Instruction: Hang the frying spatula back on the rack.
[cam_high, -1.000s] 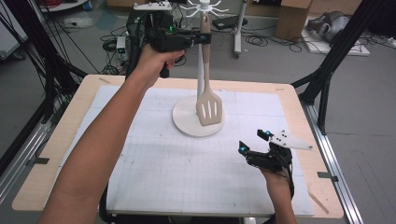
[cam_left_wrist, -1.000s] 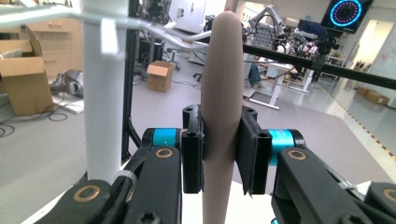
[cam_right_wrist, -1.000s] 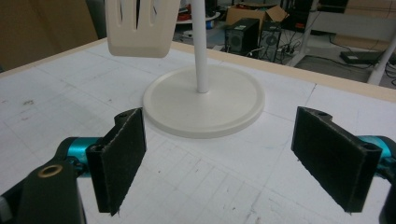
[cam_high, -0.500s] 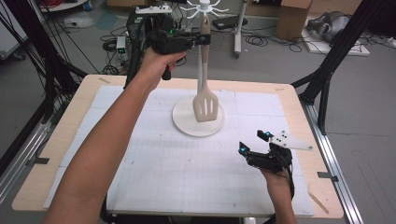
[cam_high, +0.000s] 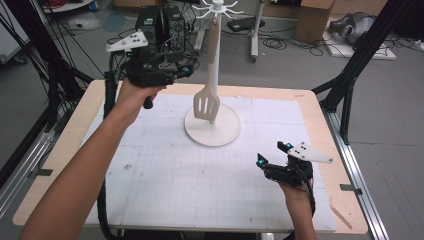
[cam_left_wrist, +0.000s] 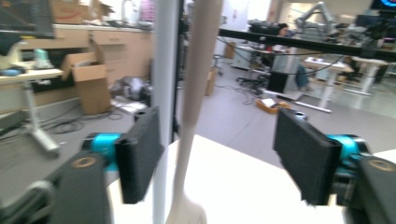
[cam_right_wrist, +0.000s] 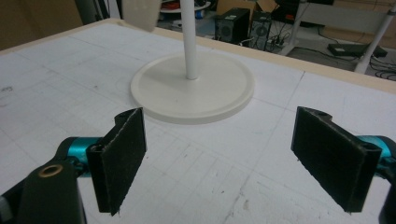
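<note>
A beige slotted spatula (cam_high: 206, 102) hangs by its handle from the hooked top of a white stand (cam_high: 212, 129) at the back middle of the table. My left gripper (cam_high: 186, 70) is raised to the left of the handle. Its jaws have just been opening and now stand wide. In the left gripper view the spatula handle (cam_left_wrist: 196, 93) runs between the pads of the left gripper (cam_left_wrist: 222, 158) without touching them, and the stand's pole (cam_left_wrist: 163, 70) is beside the left pad. My right gripper (cam_high: 274, 154) rests low at the front right, open and empty (cam_right_wrist: 233, 158), facing the stand's base (cam_right_wrist: 191, 91).
A white gridded mat (cam_high: 165, 170) covers the wooden table (cam_high: 320, 125). Black frame posts (cam_high: 350, 85) stand at the right and left edges. Cables, boxes and equipment lie on the floor behind the table.
The left gripper let go of the spatula handle, opened, and drew back to the left and lower. The spatula now hangs from the stand on its own. The right gripper has kept still.
</note>
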